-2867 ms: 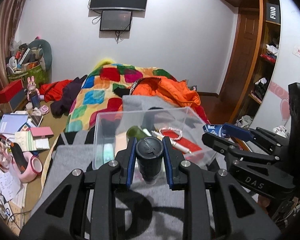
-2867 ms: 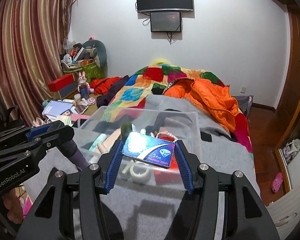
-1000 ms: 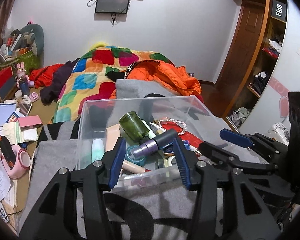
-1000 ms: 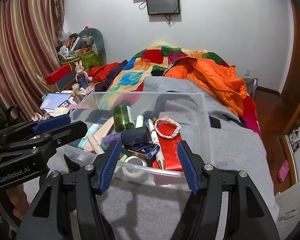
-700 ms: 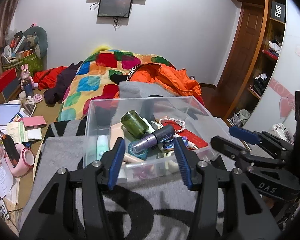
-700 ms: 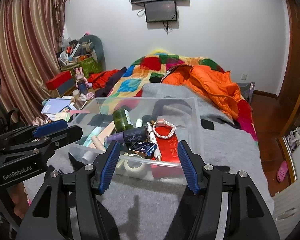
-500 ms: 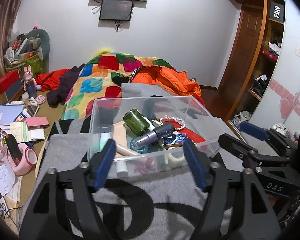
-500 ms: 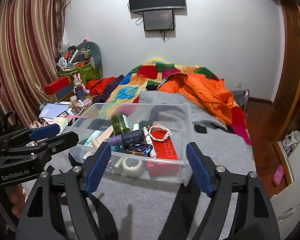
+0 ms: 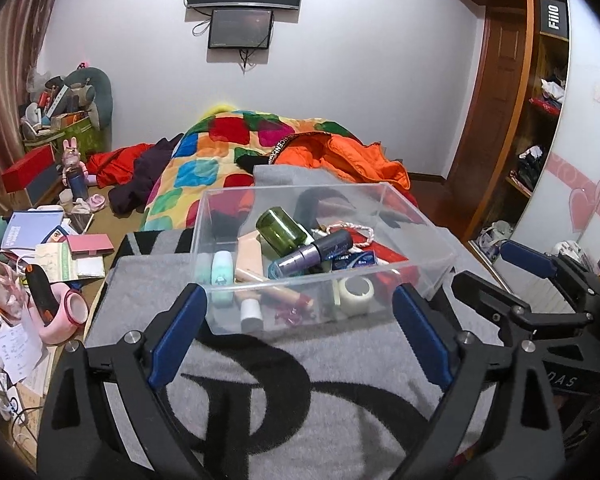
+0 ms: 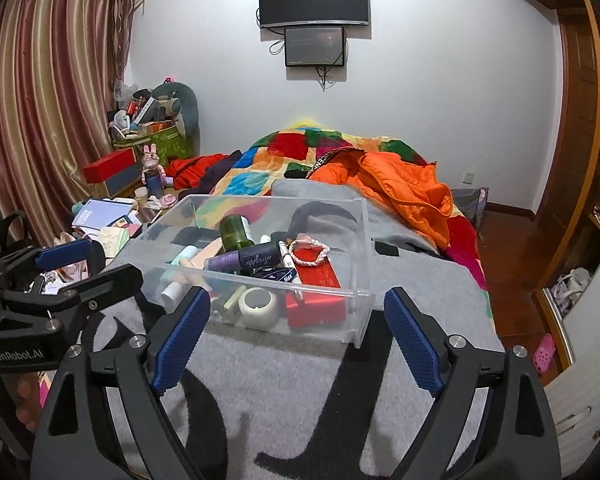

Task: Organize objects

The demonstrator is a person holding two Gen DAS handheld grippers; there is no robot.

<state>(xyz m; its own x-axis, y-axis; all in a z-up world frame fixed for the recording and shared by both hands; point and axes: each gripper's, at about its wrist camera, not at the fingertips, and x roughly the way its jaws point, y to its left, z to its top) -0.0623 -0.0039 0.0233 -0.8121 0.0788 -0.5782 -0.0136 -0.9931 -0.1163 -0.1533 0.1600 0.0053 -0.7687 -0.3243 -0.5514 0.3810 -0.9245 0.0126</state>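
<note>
A clear plastic bin (image 9: 416, 220) (image 10: 362, 240) sits on a grey blanket (image 9: 300, 412) (image 10: 284, 380). Inside lie a green bottle (image 9: 282, 231) (image 10: 235, 233), a purple and dark spray bottle (image 9: 314, 252) (image 10: 244, 259), a small blue card box (image 9: 354, 260) (image 10: 278, 275), a roll of tape (image 9: 354, 290) (image 10: 259, 303), a red packet (image 10: 314, 270) and a bracelet (image 10: 309, 249). My left gripper (image 9: 300, 332) is wide open and empty, just short of the bin's near wall. My right gripper (image 10: 294, 334) is wide open and empty, near the bin's front.
A patchwork quilt (image 9: 220, 152) and orange jacket (image 10: 404, 188) lie beyond the bin. Books, papers and a pink item (image 9: 66, 312) clutter the floor at left. A wooden wardrobe (image 9: 512, 120) stands at right. The other gripper shows at right in the left wrist view (image 9: 540, 308).
The left gripper released the spray bottle and the right released the card box into the bin. Both grippers have opened wide and pulled back.
</note>
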